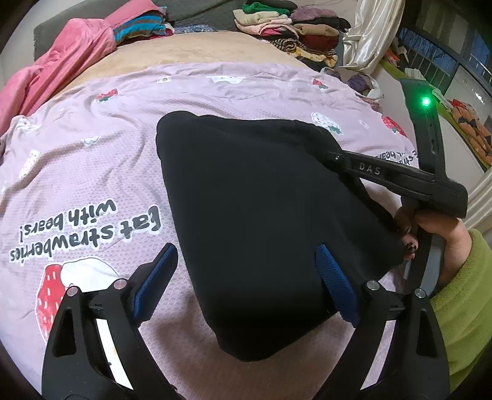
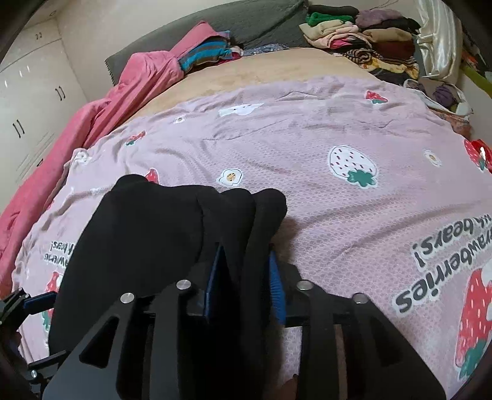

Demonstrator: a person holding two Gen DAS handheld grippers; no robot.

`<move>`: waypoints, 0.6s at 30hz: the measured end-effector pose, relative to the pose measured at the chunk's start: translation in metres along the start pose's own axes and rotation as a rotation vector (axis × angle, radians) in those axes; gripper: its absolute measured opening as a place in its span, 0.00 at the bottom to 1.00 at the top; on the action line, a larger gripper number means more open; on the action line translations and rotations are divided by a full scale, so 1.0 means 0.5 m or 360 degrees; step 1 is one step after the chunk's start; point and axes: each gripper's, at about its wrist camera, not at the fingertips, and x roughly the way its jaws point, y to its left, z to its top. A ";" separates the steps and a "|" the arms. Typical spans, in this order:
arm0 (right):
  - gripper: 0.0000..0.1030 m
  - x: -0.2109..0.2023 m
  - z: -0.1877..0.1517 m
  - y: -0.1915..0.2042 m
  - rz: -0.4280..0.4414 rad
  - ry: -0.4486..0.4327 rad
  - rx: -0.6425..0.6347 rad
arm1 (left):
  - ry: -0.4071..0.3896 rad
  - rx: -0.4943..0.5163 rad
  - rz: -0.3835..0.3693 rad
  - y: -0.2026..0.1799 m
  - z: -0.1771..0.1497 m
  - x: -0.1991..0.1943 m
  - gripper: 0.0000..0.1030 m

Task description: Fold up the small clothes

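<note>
A folded black garment point(image 1: 258, 221) lies on the pink strawberry-print sheet point(image 1: 92, 172). My left gripper point(image 1: 246, 264) is open, its blue pads astride the garment's near left part, one pad on the sheet and one over the cloth. My right gripper point(image 1: 332, 155) reaches in from the right and grips the garment's far right corner. In the right wrist view the right gripper point(image 2: 244, 270) is shut on bunched folds of the black garment point(image 2: 147, 240), with cloth standing up between the blue pads.
A pink blanket point(image 1: 58, 67) lies bunched at the far left. A pile of folded clothes point(image 1: 295, 27) sits at the far right of the bed. White cupboards point(image 2: 27, 101) stand to the left. The sheet point(image 2: 353, 215) stretches out to the right.
</note>
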 end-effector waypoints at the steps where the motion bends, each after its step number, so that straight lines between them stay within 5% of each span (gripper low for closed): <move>1: 0.32 -0.003 -0.001 0.000 -0.0004 0.0000 0.0005 | 0.0000 0.0003 0.0002 -0.001 -0.001 -0.002 0.82; 8: 0.48 -0.052 -0.014 0.004 -0.0002 -0.0037 0.0022 | -0.0008 0.0013 0.0002 -0.001 -0.009 -0.013 0.84; 18: 0.50 -0.136 -0.072 0.040 0.0128 -0.0060 -0.0037 | -0.0009 -0.0020 0.0005 0.018 -0.028 -0.020 0.88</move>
